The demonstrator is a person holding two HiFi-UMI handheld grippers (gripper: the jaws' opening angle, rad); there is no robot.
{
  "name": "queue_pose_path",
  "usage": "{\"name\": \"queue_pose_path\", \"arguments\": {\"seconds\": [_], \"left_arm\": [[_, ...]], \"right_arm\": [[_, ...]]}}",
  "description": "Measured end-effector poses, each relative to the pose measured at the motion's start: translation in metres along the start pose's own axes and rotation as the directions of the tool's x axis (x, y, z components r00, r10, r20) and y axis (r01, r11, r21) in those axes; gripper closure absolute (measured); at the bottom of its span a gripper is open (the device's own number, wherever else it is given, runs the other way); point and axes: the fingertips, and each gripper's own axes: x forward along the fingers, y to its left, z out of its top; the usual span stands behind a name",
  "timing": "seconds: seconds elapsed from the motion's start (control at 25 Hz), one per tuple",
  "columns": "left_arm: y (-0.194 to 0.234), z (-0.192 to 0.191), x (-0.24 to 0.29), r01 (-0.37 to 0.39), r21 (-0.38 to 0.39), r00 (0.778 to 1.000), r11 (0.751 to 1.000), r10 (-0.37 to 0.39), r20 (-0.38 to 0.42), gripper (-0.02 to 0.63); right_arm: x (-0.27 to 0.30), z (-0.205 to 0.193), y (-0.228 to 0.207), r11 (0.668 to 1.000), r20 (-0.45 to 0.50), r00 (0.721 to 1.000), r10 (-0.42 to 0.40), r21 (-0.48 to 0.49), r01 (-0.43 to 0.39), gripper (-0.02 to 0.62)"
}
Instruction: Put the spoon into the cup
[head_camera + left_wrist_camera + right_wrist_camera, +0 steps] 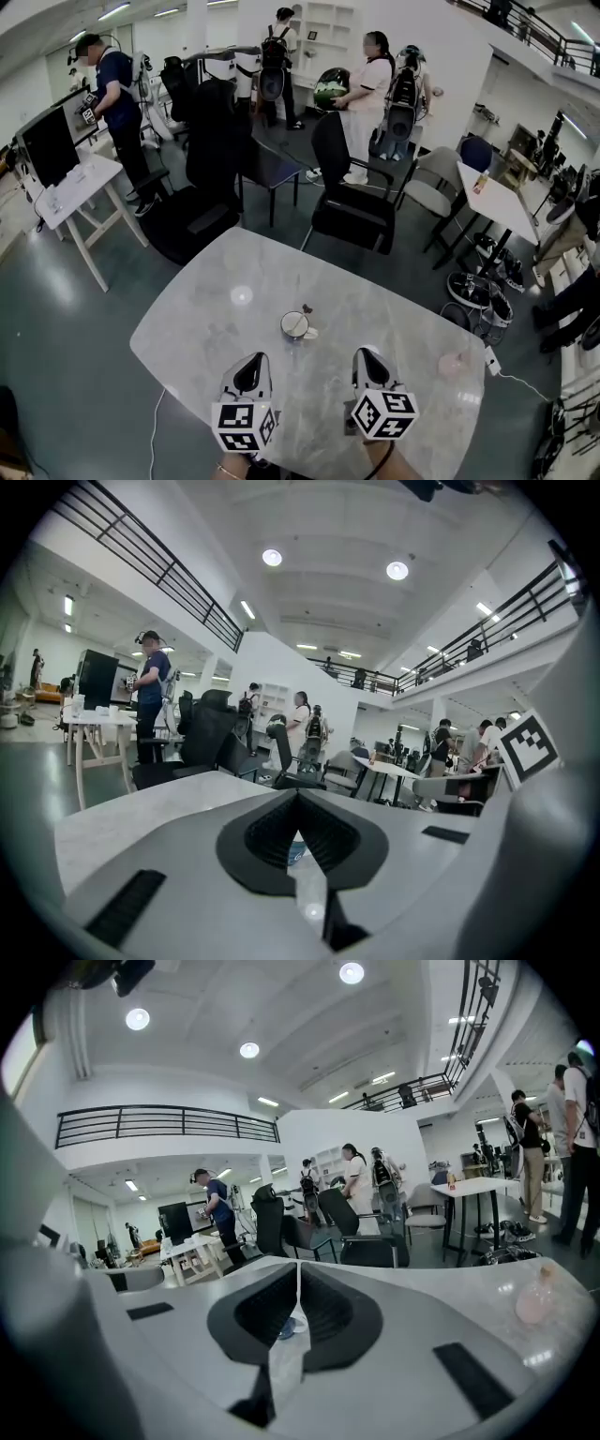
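Pale marble on the table (192,323), white-grey with faint cloudy veining. At its middle the cup (294,324) is white with a thin dark rim. The spoon (307,308) at the cup's far edge shows only as a small dark fleck. On the near side of the cup, the left gripper (251,359) and right gripper (367,354) wear light grey shells with black ribbed pads, and their cubes are white with black square markers. Right of the cup sits a small pale pink thing (448,364). Beyond the cup are black chairs (352,211) on a glossy dark grey-green floor (56,319).
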Motion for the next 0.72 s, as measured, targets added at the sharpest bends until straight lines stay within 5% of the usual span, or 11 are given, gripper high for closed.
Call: {"name": "queue_pose_path", "arguments": {"seconds": [0.72], "left_arm": [[-0.034, 0.027, 0.009, 0.007, 0.057, 0.998, 0.998, -0.011, 0.056, 0.6]], "right_arm": [[-0.02, 0.029, -0.014, 0.999, 0.055, 0.998, 0.019, -0.038, -0.017, 0.565]]}}
